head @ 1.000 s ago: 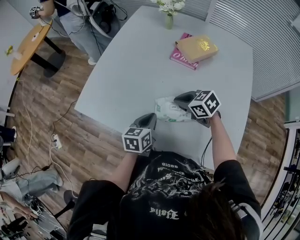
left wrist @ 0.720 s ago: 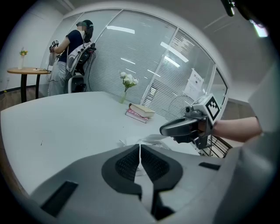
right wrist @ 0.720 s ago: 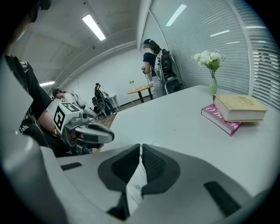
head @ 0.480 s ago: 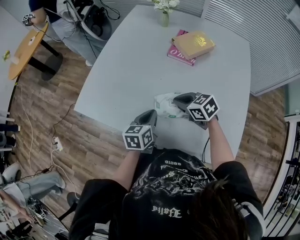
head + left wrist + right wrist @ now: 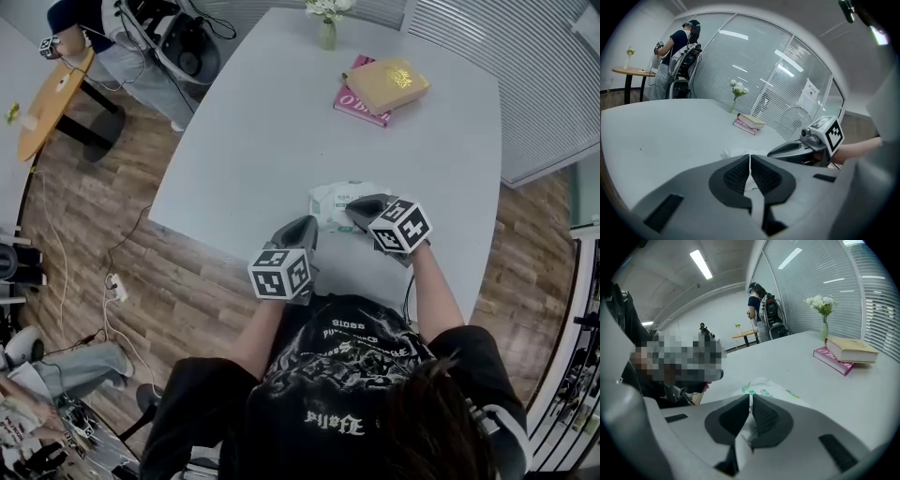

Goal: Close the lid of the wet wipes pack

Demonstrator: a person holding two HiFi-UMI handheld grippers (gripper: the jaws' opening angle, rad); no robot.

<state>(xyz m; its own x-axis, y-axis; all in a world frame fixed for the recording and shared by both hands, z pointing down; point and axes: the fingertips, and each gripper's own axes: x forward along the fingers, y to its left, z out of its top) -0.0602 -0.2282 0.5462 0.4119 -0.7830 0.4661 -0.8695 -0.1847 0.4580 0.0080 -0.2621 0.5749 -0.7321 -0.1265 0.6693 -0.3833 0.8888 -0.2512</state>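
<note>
Wet wipes pack [image 5: 334,198] flatter, right claw [image 5: 356,209] lower, jaws easing open over it

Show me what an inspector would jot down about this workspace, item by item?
Surface: white table.
Job's things: wet wipes pack lying flat near the front edge; its lid's state cannot be made out.
Clutter: yellow book on a pink book, and a flower vase, at the far end.
Grippers: left gripper jaws together, empty, next to the pack; right gripper tips over the pack, jaws barely apart, just been opening, nothing gripped.
Cables: power strip with cords on the wooden floor.
Surroundings: another person at a round wooden table; slatted blinds.
</note>
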